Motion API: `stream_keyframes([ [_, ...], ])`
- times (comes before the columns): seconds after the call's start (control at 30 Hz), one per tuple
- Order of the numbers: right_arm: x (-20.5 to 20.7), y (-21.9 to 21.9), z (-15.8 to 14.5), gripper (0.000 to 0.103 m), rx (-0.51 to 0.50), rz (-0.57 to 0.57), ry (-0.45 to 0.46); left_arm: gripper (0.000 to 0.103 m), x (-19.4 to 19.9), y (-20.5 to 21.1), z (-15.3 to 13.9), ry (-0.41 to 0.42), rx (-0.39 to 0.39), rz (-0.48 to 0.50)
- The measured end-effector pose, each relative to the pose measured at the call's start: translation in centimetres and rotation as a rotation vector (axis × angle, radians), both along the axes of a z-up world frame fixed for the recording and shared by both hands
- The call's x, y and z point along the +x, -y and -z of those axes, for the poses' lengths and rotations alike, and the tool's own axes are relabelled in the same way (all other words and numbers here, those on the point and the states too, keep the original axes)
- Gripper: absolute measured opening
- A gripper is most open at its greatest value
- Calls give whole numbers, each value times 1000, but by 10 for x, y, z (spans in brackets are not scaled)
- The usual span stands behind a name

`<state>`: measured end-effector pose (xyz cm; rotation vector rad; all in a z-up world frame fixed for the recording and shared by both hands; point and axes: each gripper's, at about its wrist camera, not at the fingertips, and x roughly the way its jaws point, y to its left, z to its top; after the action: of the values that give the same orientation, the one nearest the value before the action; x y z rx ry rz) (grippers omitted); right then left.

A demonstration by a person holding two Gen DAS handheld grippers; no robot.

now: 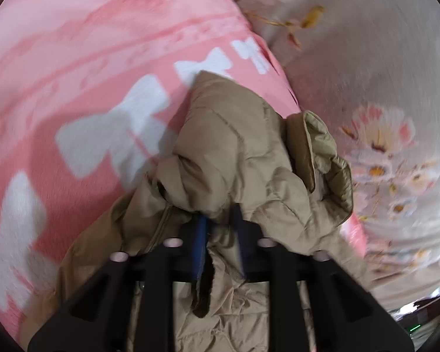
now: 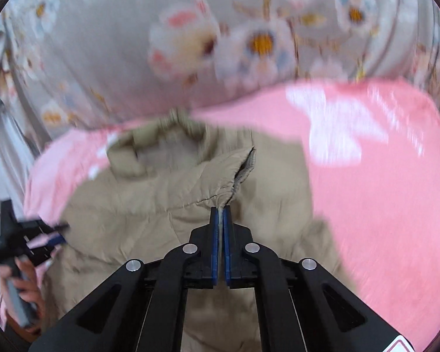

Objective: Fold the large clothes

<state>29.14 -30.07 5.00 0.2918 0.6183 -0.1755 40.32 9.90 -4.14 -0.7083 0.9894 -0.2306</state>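
- A tan quilted jacket (image 2: 167,205) is seen in the middle of the right wrist view, spread over a pink blanket (image 2: 381,190) with white bow shapes.
- In that view the right gripper (image 2: 221,214) rises from the bottom centre, its blue pads pressed together on a thin edge of the jacket near a seam; the fabric is pinched between them and pulled up into a small ridge.
- The collar of the jacket lies crumpled at the upper middle of the garment, near the far edge of the blanket.
- A grey sheet with a flower print (image 2: 220,44) fills the upper part of the right wrist view, behind the blanket; it is blurred.
- At the lower left of the same view the left gripper (image 2: 58,234) is seen at the jacket's left edge, held by a hand (image 2: 23,281) on its handle.
- In the left wrist view the left gripper (image 1: 220,223) comes up from the bottom centre, and a bunched fold of the jacket (image 1: 243,152) is clamped between its blue pads, with cloth piled over the fingertips.
- The blanket (image 1: 88,73) takes up the left and upper left of that view; the flowered sheet (image 1: 381,117) takes up the right.
- More of the jacket hangs below the left gripper at the bottom edge.
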Motion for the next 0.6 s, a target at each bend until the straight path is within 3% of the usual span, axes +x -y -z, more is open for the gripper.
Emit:
stream_keyframes([
  [0.1, 13, -2, 2, 2, -107, 39, -13, 11, -6, 25, -8, 50, 166, 40],
  [0.2, 31, 5, 44, 2, -145, 74, -120, 11, -8, 42, 1, 57, 296, 58],
  [0.3, 40, 16, 85, 2, -100, 73, -207, 11, -12, 51, 7, 85, 383, 69],
  [0.6, 40, 16, 116, 3, -94, 57, -234, 11, -21, 66, 16, 151, 502, 91],
])
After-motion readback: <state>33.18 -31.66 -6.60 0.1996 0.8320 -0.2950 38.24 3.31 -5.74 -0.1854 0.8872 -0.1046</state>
